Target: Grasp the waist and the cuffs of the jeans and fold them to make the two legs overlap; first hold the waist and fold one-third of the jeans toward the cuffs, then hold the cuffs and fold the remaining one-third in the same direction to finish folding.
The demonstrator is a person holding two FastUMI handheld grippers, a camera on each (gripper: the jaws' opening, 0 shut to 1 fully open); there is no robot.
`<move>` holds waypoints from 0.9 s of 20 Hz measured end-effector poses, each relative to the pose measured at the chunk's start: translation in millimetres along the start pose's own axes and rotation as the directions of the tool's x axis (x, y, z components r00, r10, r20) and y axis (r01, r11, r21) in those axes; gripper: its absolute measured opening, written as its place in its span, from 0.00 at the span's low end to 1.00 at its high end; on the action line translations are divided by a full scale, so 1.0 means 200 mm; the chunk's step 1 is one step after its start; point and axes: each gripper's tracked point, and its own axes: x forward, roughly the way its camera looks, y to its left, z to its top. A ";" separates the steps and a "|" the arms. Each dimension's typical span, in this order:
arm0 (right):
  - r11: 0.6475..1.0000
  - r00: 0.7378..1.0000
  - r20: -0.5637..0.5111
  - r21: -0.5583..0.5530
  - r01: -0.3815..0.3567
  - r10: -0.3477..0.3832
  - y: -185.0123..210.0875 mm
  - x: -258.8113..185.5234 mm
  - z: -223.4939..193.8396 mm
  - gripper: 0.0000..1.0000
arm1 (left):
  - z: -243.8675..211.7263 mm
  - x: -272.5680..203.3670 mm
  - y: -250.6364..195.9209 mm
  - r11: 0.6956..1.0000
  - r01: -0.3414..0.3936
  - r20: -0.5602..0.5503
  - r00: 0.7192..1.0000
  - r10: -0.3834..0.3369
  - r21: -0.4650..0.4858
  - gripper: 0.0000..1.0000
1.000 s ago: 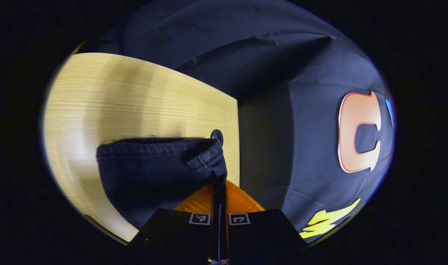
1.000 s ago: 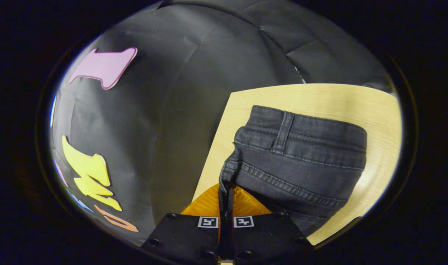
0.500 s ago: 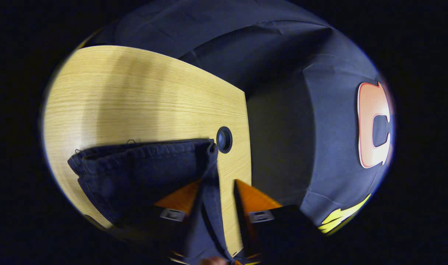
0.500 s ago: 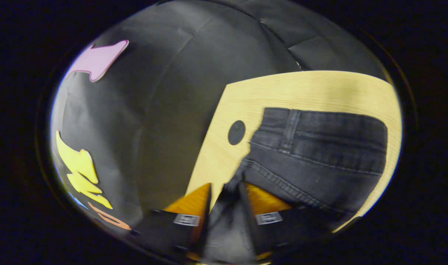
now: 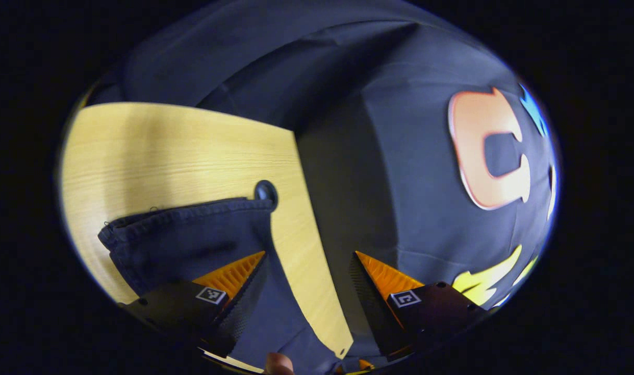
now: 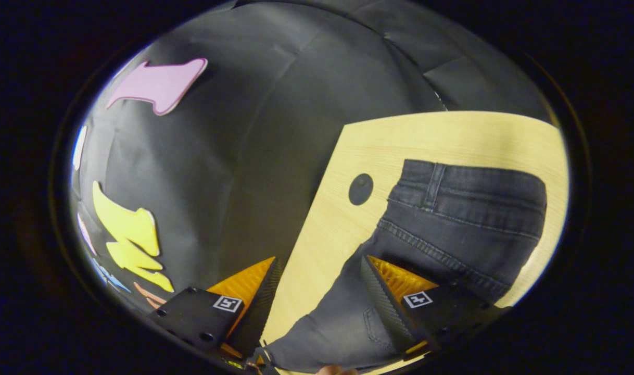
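Two ends of the dark jeans [image 6: 452, 224] are lying on the wooden bench [image 5: 166, 156], and the cloth is sitting close to the bench corner, beside a small round black hole [image 6: 360, 189]. In the right gripper view the waistband with its belt loop [image 6: 433, 179] is resting flat, folded over on itself. In the left gripper view the hem edge of the cuffs [image 5: 187, 213] is lying just next to the same hole [image 5: 265, 190].

The left gripper [image 5: 309, 276] is standing wide apart, holding nothing, with denim passing under the gap. The right gripper [image 6: 319, 284] is also spread wide and gripping nothing, its right finger [image 6: 387, 307] hovering over the cloth.

Judging from this, the legs are already overlapping and the waist fold is coming next. Some risk is here: the jeans are lying near the bench edge, so a pull toward that side could be dragging them off. Also, a gripper closing on only the top layer could be separating the two legs and spoiling the fold.
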 end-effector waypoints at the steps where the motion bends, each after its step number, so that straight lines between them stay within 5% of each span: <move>1: 1.000 1.000 0.004 -0.005 -0.013 0.013 0.02 -0.06 0.01 0.96 | -0.01 -0.04 -0.07 0.998 0.021 0.007 1.000 -0.021 0.063 0.98; 4: 0.999 0.999 0.031 -0.045 -0.026 0.027 0.01 -0.23 0.05 0.96 | -0.05 -0.20 -0.26 0.964 0.080 0.029 0.996 -0.090 0.254 0.98; 7: 0.998 0.999 0.042 -0.065 0.005 -0.002 -0.10 -0.43 0.06 0.96 | -0.10 -0.39 -0.46 0.895 0.100 0.059 0.988 -0.140 0.434 0.99; 11: 0.999 0.995 0.089 -0.003 0.047 -0.046 -0.32 -0.66 0.11 0.96 | -0.13 -0.62 -0.62 0.746 0.053 0.129 0.975 -0.183 0.664 0.98; 15: 0.995 0.994 0.088 0.068 0.067 -0.072 -0.49 -0.76 0.05 0.88 | -0.21 -0.84 -0.76 0.551 -0.012 0.175 0.954 -0.243 0.834 0.98; 18: 0.990 0.995 0.064 0.119 0.073 -0.081 -0.59 -0.76 -0.04 0.88 | -0.34 -0.97 -0.83 0.473 -0.042 0.190 0.944 -0.270 0.880 1.00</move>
